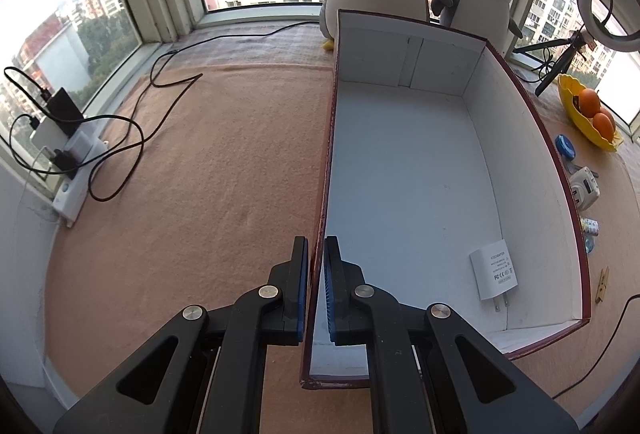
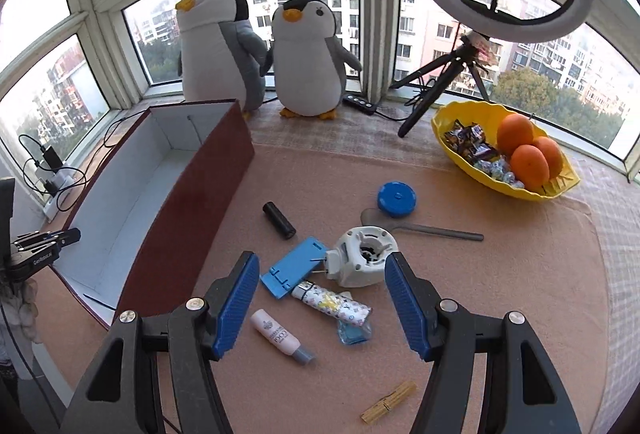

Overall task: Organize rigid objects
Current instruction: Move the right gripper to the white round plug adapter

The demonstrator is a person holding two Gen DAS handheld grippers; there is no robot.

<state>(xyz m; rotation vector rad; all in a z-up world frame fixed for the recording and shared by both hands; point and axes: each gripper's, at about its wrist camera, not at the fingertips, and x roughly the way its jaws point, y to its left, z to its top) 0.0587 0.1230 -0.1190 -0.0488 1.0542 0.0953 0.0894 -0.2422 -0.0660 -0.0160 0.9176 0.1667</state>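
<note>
The open cardboard box, dark red outside and white inside [image 1: 404,170], stands on the peach-coloured cloth of the bench [image 1: 208,170]. The left tool [image 1: 316,286] is clamped on the box's near left wall, one blue pad on each face of it. Inside the box, at about 4 o'clock on its floor, lies a white flat plug adapter [image 1: 494,270].

In the right wrist view the box [image 2: 192,218] sits at 9 to 10 o'clock, and the loose items lie at the centre, to its right: a black cylinder [image 2: 279,220], a blue flat plastic holder [image 2: 294,266], a white round gadget [image 2: 366,256] touching the holder's right edge, a patterned tube [image 2: 332,304] just below them, a small blue bottle [image 2: 354,332] under the tube's end, and a pink-white bottle with a grey cap [image 2: 280,338]. The right tool [image 2: 318,298] hangs above this cluster with its jaws roughly half apart and gripping nothing.

Farther out lie a blue round lid [image 2: 396,198] and a grey metal spoon [image 2: 424,228] at 1 o'clock, a wooden clothespin [image 2: 388,402] at 5 o'clock, and a yellow bowl of oranges and sweets [image 2: 452,118] at 2 o'clock.
</note>
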